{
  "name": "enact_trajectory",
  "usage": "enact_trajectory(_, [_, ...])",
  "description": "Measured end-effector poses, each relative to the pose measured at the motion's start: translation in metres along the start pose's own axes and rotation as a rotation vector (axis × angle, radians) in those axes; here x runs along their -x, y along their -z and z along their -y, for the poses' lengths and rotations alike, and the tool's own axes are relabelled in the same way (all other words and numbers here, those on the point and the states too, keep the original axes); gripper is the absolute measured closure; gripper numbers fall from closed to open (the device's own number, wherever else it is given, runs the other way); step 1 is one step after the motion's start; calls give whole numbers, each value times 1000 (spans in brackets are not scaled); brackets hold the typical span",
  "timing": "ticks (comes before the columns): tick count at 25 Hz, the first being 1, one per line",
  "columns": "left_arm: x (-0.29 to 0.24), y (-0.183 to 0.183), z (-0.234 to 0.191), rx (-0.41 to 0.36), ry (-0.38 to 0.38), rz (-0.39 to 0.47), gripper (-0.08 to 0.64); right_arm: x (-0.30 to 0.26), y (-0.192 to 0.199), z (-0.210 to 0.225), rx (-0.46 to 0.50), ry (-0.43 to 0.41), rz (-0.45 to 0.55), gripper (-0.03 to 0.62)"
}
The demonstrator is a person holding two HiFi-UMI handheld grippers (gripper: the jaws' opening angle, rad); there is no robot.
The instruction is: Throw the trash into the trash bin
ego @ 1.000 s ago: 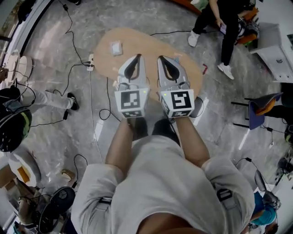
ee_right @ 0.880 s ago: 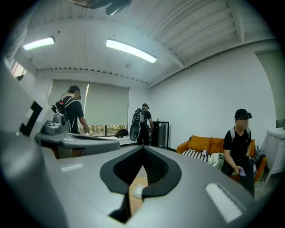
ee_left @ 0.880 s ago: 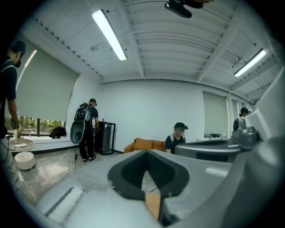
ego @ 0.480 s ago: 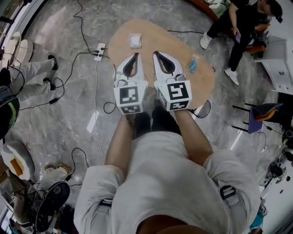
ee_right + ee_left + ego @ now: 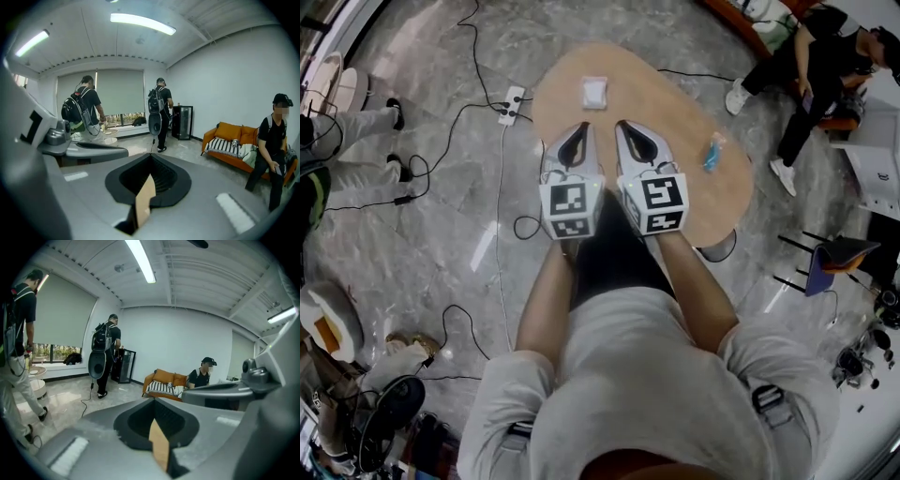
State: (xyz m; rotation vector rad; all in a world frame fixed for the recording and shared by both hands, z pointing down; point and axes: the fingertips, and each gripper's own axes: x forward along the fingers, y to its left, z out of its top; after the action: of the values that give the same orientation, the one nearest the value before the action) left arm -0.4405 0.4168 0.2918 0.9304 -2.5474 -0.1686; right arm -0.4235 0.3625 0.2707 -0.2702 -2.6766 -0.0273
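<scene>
Left hand-held gripper [image 5: 584, 127] and right hand-held gripper [image 5: 621, 125] are both closed and empty above the oval wooden tabletop [image 5: 661, 103]. A crumpled white packet [image 5: 594, 91] lies at the far edge and a blue wrapper [image 5: 711, 153] to the right. Best open the jaws before descending. No bin shows.

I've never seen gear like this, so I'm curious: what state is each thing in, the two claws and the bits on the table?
left gripper: jaws shut, holding nothing.
right gripper: jaws shut, holding nothing.
white packet: lying flat on the wooden table, untouched.
blue wrapper: lying near the table's right edge, untouched.
</scene>
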Motion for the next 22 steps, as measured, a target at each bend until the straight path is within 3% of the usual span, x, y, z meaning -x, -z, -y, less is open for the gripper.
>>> enact_trajectory(3, [-36,27,-23,56,-4,-62,543,-44,31,9,-18,-16,-83,584])
enact_trajectory(12, [-134,125,-30,70,-3,-230,543,-142,131,75,-113,-26,-231,584])
enact_trajectory(22, [-187,202,-52,140,-16,-363,543,-193,211,98,-172,-22,-387,584])
